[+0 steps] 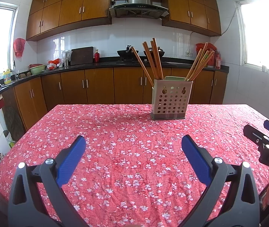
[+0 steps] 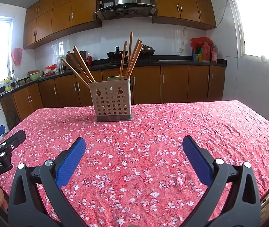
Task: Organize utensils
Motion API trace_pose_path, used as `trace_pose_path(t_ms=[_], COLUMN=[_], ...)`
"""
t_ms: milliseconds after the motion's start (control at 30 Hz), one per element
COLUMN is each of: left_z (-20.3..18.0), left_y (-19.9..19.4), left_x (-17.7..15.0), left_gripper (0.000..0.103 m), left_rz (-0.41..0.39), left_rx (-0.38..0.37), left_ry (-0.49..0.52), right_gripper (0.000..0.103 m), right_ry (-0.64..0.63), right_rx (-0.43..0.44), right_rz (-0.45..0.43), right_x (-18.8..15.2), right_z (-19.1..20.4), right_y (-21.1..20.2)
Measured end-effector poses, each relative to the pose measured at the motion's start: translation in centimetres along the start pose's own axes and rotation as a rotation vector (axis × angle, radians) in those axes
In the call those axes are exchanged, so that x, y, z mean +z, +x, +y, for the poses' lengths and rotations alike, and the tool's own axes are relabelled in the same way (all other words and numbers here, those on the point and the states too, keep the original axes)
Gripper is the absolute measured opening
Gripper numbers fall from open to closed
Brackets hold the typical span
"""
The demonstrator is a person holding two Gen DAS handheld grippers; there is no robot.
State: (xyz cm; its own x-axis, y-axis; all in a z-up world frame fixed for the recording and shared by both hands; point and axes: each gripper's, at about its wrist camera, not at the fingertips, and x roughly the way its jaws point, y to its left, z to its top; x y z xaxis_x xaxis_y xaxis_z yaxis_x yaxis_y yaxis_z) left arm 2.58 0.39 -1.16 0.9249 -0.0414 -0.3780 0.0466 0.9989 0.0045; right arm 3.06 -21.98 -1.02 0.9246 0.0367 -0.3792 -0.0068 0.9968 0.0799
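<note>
Left wrist view: my left gripper (image 1: 133,145) fingers were spread wide, holding nothing, above the tabletop (image 1: 115,160); the utensil holder (image 1: 171,99) with chopsticks (image 1: 154,58) stood ahead toward the far edge. Right wrist view: my right gripper (image 2: 134,146) likewise wide apart and empty, holder ahead-left.

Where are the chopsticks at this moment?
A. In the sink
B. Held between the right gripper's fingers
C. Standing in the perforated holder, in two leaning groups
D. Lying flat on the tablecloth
C: the chopsticks stand in the perforated holder, one group leaning left and one near upright, while the right gripper is open and holds nothing.
</note>
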Motion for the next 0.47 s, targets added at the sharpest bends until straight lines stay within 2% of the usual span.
trace_pose_path(t_ms=[467], left_z=[0.13], left_y=[0.04], left_x=[0.05], left_gripper=[0.099], left_rz=[0.008], left_rx=[0.006], left_ry=[-0.01], right_gripper=[0.101], right_ry=[0.002], right_rx=[0.0], right_rz=[0.002], right_x=[0.0], right_z=[0.04], right_y=[0.05])
